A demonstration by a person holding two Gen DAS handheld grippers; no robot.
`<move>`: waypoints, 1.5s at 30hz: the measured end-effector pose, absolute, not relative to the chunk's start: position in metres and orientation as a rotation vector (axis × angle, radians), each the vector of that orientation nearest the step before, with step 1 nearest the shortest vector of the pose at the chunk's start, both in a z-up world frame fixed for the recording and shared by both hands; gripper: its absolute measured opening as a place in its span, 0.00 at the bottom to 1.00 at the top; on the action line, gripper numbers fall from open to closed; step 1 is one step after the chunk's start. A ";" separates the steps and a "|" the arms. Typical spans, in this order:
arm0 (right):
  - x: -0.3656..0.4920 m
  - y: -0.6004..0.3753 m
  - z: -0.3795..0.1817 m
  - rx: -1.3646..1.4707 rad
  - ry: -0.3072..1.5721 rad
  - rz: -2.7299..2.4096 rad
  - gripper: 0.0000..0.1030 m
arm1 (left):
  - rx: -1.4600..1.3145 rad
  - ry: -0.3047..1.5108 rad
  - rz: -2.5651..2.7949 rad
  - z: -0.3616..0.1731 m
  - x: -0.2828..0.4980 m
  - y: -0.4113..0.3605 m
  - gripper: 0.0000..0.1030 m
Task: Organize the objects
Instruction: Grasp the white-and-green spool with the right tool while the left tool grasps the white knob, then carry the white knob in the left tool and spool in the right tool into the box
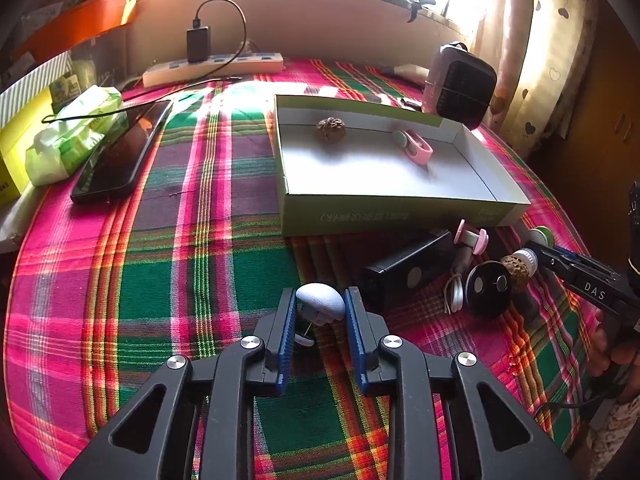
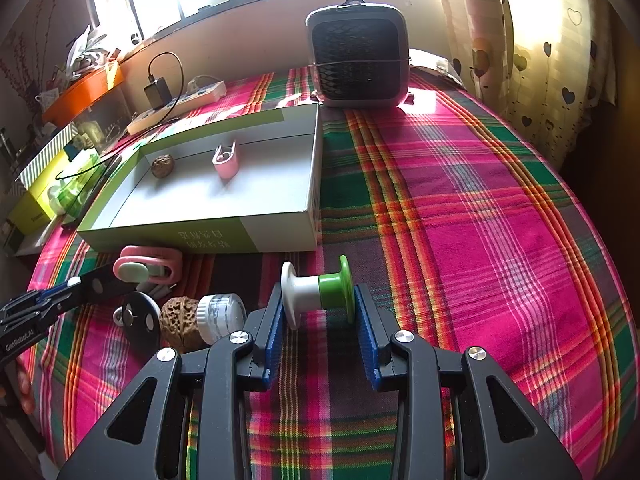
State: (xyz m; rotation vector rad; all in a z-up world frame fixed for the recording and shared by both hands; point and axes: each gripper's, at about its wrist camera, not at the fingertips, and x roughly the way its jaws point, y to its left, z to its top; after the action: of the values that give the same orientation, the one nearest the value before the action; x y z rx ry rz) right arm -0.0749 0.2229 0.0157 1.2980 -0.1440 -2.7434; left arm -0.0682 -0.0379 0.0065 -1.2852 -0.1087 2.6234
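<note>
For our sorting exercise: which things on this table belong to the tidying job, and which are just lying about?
Part of the job:
- open green-and-white cardboard box
- brown walnut and pink clip inside it
- white-and-green spool in right gripper
- pale blue mushroom-shaped piece in left gripper

Lying about:
- grey desk fan
- white power strip
- black phone

Lower half of pale mushroom-shaped object (image 1: 322,300) hidden between claw pads (image 1: 288,332).
</note>
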 end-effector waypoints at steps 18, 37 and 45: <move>-0.073 0.224 0.019 1.283 -0.137 -2.755 0.33 | -1.242 -0.114 2.650 0.019 -0.068 -0.043 0.21; -0.083 0.213 0.053 1.187 -0.083 -2.765 0.33 | -1.159 -0.089 2.619 0.053 -0.088 -0.026 0.21; -0.104 0.200 0.064 1.156 -0.035 -2.742 0.33 | -1.121 -0.038 2.614 0.061 -0.115 -0.012 0.21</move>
State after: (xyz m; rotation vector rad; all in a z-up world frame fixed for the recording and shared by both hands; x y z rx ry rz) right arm -0.1035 0.1997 0.0643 1.1564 -0.0352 -2.7419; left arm -0.1147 -0.0124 0.0610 -1.1213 -0.0383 2.6144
